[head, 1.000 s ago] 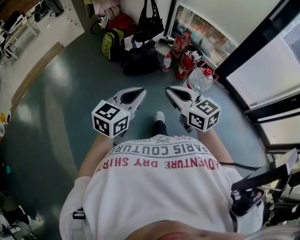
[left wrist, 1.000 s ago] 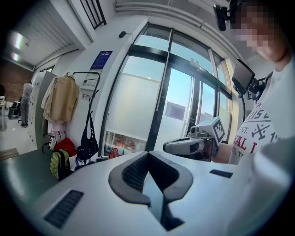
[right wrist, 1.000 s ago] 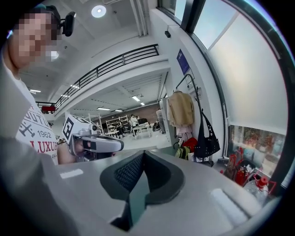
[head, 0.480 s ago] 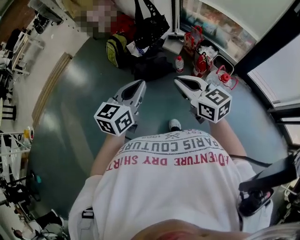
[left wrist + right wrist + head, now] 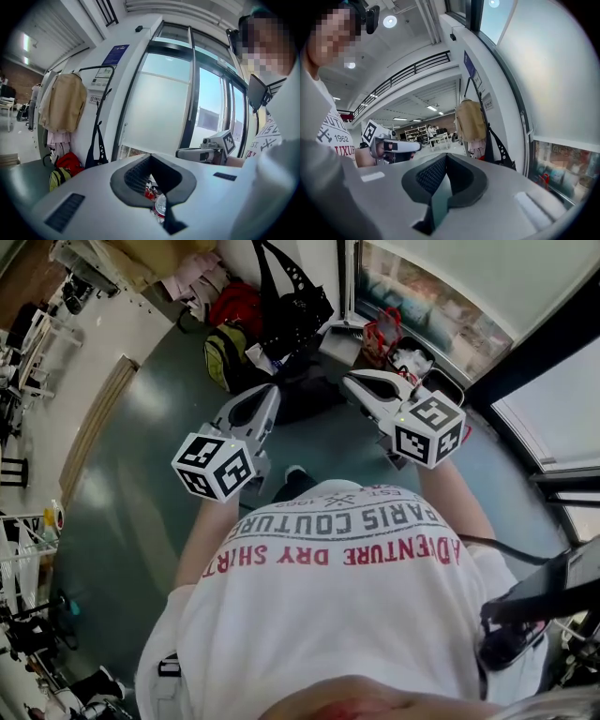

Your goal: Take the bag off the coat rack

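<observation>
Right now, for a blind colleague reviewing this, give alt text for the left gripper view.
A black strappy bag hangs from a black metal coat rack beside a beige coat, beyond the shut, empty left gripper.

a large open workshop hall. mezzanine railing (image 5: pixel 408 75) overhead, shelves (image 5: pixel 412 134) far back, a coat rack (image 5: pixel 96 68) beside tall windows (image 5: pixel 157 108)

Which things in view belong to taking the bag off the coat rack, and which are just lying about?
For the job: black bag, coat rack, left gripper, right gripper, both shut and empty.
Lying about: tan coat, red bag, yellow-green backpack, water bottle.
</observation>
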